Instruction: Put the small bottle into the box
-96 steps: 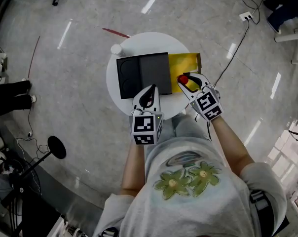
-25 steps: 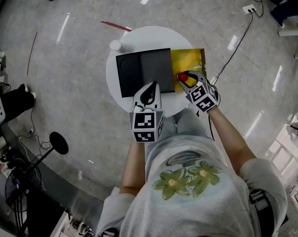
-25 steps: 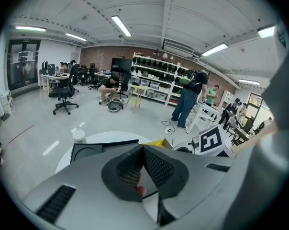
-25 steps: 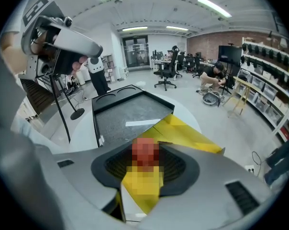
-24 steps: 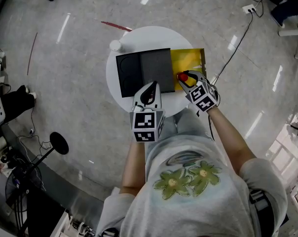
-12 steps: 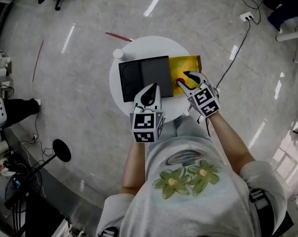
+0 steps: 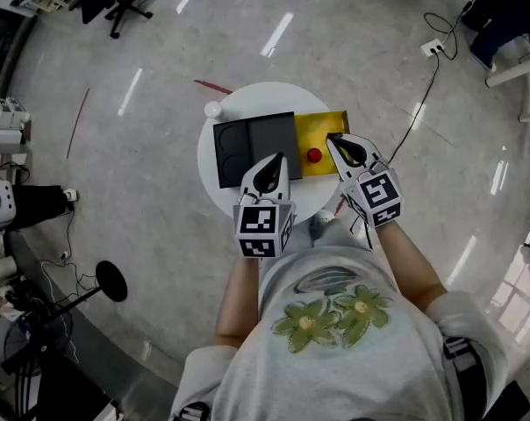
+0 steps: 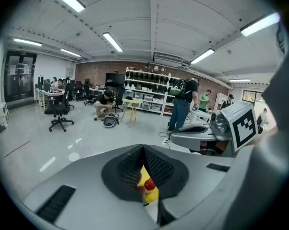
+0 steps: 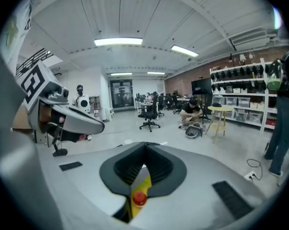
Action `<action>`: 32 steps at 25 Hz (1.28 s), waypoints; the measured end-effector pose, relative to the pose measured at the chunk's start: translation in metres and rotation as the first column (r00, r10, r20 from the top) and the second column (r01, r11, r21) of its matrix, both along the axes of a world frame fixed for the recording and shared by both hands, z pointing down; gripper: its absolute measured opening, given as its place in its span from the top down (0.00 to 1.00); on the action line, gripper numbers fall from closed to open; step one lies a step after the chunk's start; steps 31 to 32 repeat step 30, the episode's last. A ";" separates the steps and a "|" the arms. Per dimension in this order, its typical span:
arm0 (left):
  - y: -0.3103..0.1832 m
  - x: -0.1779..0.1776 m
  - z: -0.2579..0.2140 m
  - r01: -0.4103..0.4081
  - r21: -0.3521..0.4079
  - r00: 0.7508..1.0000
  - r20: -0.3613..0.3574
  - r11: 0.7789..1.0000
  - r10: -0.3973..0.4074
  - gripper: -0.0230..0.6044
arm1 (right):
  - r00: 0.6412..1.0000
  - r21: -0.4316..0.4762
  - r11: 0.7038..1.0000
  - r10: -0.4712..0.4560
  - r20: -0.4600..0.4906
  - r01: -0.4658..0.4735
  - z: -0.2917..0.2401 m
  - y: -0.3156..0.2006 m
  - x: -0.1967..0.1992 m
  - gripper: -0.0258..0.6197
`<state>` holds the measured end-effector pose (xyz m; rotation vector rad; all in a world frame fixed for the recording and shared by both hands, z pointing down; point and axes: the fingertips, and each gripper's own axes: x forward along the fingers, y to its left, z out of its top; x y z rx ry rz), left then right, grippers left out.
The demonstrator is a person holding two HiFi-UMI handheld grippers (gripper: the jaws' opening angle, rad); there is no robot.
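Standing upright in the yellow box [image 7: 328, 126] by the round desk's [image 7: 216, 182] right edge is the red-capped small bottle [image 7: 313, 155], touched by neither tool. The right gripper [image 7: 347, 150] hovers just beside it and the left gripper [image 7: 267, 172] hangs over the black case's [image 7: 252, 137] near edge, both with jaws pressed together and empty. A small white round object [image 7: 212, 110] sits at the far-left edge.

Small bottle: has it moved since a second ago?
Yes. The small bottle has gone from the right gripper, at the yellow box's near edge, down into that box by its left wall. The gripper is now apart from it, to its right.
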<state>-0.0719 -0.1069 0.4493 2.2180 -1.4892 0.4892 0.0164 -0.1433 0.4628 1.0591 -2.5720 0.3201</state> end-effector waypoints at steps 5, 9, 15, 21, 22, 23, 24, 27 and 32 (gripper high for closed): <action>0.010 0.017 -0.025 -0.008 0.061 1.000 -0.007 0.998 0.008 0.96 | 0.999 0.059 0.998 -0.011 0.049 0.008 -0.035 0.019 0.006 0.96; 0.020 0.026 -0.038 -0.008 0.092 1.000 -0.013 0.996 0.009 0.96 | 0.998 0.107 0.994 -0.026 0.063 0.019 -0.053 0.031 0.010 0.96; 0.039 0.040 -0.045 0.006 0.122 1.000 -0.013 0.992 -0.005 0.96 | 0.997 0.142 0.989 -0.045 0.057 0.036 -0.061 0.049 0.028 0.96; 0.054 0.043 -0.054 0.026 0.153 1.000 0.007 0.988 -0.027 0.96 | 0.998 0.142 0.989 -0.051 0.043 0.044 -0.062 0.070 0.044 0.96; 0.056 0.043 -0.055 0.032 0.156 0.999 0.007 0.987 -0.033 0.96 | 0.998 0.149 0.988 -0.051 0.048 0.043 -0.063 0.073 0.046 0.96; 0.057 0.043 -0.057 0.038 0.159 0.999 0.005 0.987 -0.039 0.96 | 0.997 0.153 0.987 -0.051 0.049 0.043 -0.065 0.075 0.048 0.96; 0.058 0.043 -0.059 0.043 0.161 0.999 0.003 0.986 -0.044 0.96 | 0.998 0.154 0.987 -0.050 0.049 0.042 -0.066 0.077 0.051 0.96; 0.062 0.047 -0.064 0.045 0.162 0.999 0.002 0.986 -0.046 0.96 | 0.998 0.152 0.988 -0.046 0.047 0.039 -0.068 0.081 0.059 0.96; 0.067 0.054 -0.066 0.037 0.158 0.999 0.004 0.987 -0.038 0.96 | 0.998 0.147 0.989 -0.041 0.047 0.034 -0.071 0.084 0.065 0.96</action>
